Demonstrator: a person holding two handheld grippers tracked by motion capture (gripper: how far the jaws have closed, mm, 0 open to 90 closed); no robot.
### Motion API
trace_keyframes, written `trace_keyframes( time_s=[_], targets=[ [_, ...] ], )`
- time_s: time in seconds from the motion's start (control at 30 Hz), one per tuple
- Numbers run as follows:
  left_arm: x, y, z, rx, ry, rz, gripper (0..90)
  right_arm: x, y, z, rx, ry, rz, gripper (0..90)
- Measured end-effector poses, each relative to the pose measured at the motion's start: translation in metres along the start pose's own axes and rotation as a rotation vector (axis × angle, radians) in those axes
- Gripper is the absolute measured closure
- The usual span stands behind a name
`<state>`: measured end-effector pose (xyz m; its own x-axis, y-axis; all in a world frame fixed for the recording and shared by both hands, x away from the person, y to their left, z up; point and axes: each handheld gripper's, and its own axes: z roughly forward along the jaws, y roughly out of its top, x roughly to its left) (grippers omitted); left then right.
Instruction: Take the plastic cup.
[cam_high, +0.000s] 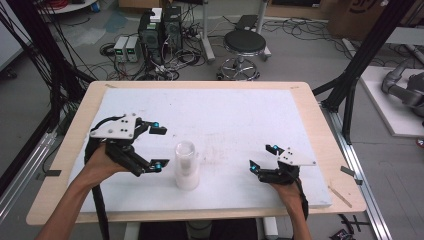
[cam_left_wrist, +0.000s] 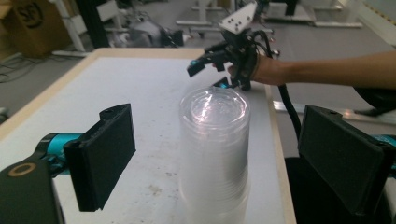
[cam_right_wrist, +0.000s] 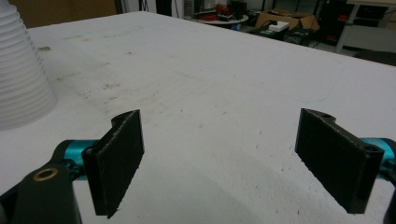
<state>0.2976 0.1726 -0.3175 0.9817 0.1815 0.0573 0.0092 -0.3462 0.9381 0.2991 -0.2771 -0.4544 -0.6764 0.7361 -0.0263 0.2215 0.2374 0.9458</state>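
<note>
A stack of clear plastic cups (cam_high: 187, 166), nested upside down, is standing upright near the front middle of the white worktop (cam_high: 240, 115), between the two claws. The left claw (cam_high: 159, 147) is hovering just beside the stack with its jaws spread wide and gripping nothing; in the left gripper view the stack (cam_left_wrist: 214, 154) is rising between the two black jaws without touching either. The right claw (cam_high: 261, 157) is sitting well apart on the other side, jaws likewise gaping and empty, the stack (cam_right_wrist: 18, 79) showing at the left edge of its view.

White-topped table (cam_high: 240, 107) bearing stacked clear cups (cam_high: 187, 165).
</note>
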Motion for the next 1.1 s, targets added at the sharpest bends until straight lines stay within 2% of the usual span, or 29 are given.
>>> trace_keyframes(
  time_s=[0.1, 0.27, 0.3, 0.33, 0.4, 0.6, 0.87, 0.9, 1.1],
  targets=[
    [0.003, 0.009, 0.01, 0.055, -0.019, 0.016, 11.6, 0.0, 0.0, 0.0, 0.0, -0.001, -0.002, 15.6],
    [0.004, 0.015, 0.02, 0.095, -0.054, 0.021, 12.0, 0.0, 0.0, 0.0, 0.0, -0.001, -0.006, 15.6],
    [0.004, 0.016, 0.023, 0.113, -0.064, 0.021, 12.0, 0.0, 0.0, 0.001, 0.002, 0.0, -0.007, 15.6],
    [0.004, 0.018, 0.029, 0.156, -0.087, 0.023, 12.0, 0.0, 0.0, 0.001, 0.002, 0.0, -0.007, 15.6],
    [0.004, 0.019, 0.036, 0.191, -0.098, 0.03, 12.0, 0.0, 0.0, 0.0, 0.002, 0.001, -0.005, 15.6],
    [0.005, 0.018, 0.047, 0.263, -0.103, 0.025, 12.2, 0.0, 0.0, 0.0, 0.0, 0.001, -0.002, 15.6],
    [0.007, 0.017, 0.053, 0.323, -0.091, 0.01, 13.2, 0.0, 0.0, 0.001, 0.004, 0.002, 0.002, 15.6],
    [0.007, 0.016, 0.055, 0.349, -0.081, 0.003, 13.6, 0.0, 0.0, 0.001, 0.004, 0.001, 0.002, 15.6],
    [0.006, 0.017, 0.061, 0.407, -0.085, 0.0, 14.2, 0.0, 0.0, 0.001, 0.007, 0.001, 0.001, 15.6]
  ],
)
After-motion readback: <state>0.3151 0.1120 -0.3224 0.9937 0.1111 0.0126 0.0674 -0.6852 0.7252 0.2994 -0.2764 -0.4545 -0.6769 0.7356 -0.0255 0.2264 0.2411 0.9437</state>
